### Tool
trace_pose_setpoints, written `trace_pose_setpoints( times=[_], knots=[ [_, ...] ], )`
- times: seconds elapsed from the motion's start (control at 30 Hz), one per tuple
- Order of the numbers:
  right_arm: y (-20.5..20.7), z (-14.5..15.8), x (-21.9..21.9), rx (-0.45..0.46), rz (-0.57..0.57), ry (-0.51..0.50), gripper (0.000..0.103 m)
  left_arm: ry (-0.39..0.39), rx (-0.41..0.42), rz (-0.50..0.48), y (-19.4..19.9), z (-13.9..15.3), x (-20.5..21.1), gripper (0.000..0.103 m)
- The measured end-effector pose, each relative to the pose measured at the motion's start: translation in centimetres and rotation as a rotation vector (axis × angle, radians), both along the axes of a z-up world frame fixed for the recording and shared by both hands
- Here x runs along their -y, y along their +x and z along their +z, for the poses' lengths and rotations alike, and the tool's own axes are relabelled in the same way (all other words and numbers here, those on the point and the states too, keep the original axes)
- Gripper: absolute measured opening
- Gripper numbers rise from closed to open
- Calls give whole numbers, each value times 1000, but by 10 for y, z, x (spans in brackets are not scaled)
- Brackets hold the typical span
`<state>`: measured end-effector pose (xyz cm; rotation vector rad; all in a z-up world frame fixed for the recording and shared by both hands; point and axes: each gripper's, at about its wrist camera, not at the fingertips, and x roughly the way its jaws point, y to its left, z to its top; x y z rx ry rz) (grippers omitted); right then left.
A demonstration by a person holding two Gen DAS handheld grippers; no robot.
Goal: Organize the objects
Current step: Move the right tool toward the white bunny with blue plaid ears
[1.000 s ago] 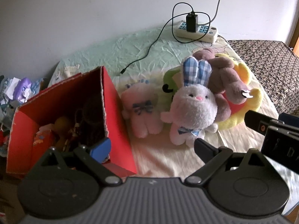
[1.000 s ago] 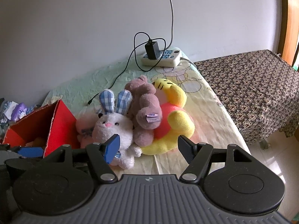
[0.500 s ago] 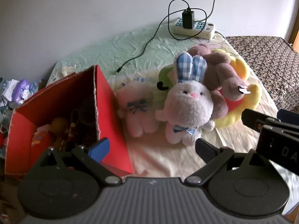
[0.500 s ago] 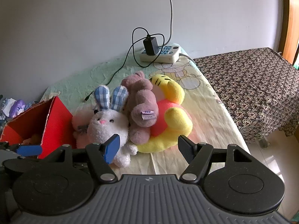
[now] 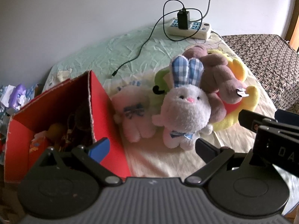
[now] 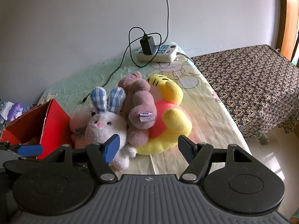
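Surface: bed (image 6: 209,112) under a pale printed sheet, pushed against a plain white wall along its far edge; a second bed with a dark patterned cover (image 6: 248,82) abuts its right edge.
Left gripper (image 5: 151,147): fingers spread wide, holding nothing, hovering over the near edge of the bed, between the red box and the white rabbit.
Right gripper (image 6: 149,145): fingers spread wide, empty, hovering at the near edge in front of the toy pile.
White rabbit (image 5: 184,112): checked blue ears, sitting upright at the front of the pile, just beyond both tools.
Pink toy (image 5: 135,115): lies flat between the white rabbit and the box wall, touching both.
Mauve plush (image 6: 139,110): lies on top of the yellow-and-red plush (image 6: 168,123), tag facing the near edge.
Red box (image 5: 56,108): open-topped, at the left edge of the bed, already holding small items too dim to name.
Power strip (image 6: 158,54): at the far edge by the wall, black charger plugged in, its cable (image 5: 136,56) trailing across the sheet toward the toys.
Open room: bare sheet along the near edge under the left gripper, and to the right of the yellow-and-red plush up to the right edge.
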<state>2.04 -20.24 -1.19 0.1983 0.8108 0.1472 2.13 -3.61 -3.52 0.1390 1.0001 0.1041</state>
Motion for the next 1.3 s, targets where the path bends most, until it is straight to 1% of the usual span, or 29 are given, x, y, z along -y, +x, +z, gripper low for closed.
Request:
trace_pose_setpoints(
  times=[0.17,0.97,1.13,1.3],
  knots=[
    [4,-2,1,-11,-17,-2,72,4,-3,1,3,-1,-1,98],
    [12,-12,-5,-55,-24,-1,72,3,-49,-13,13,-13,-5,99],
    [17,-14,-2,-69,-24,19,72,7,-57,-25,16,-17,-4,99],
    [25,-14,2,-73,-10,64,72,13,-64,-31,22,-20,-4,99]
  ],
)
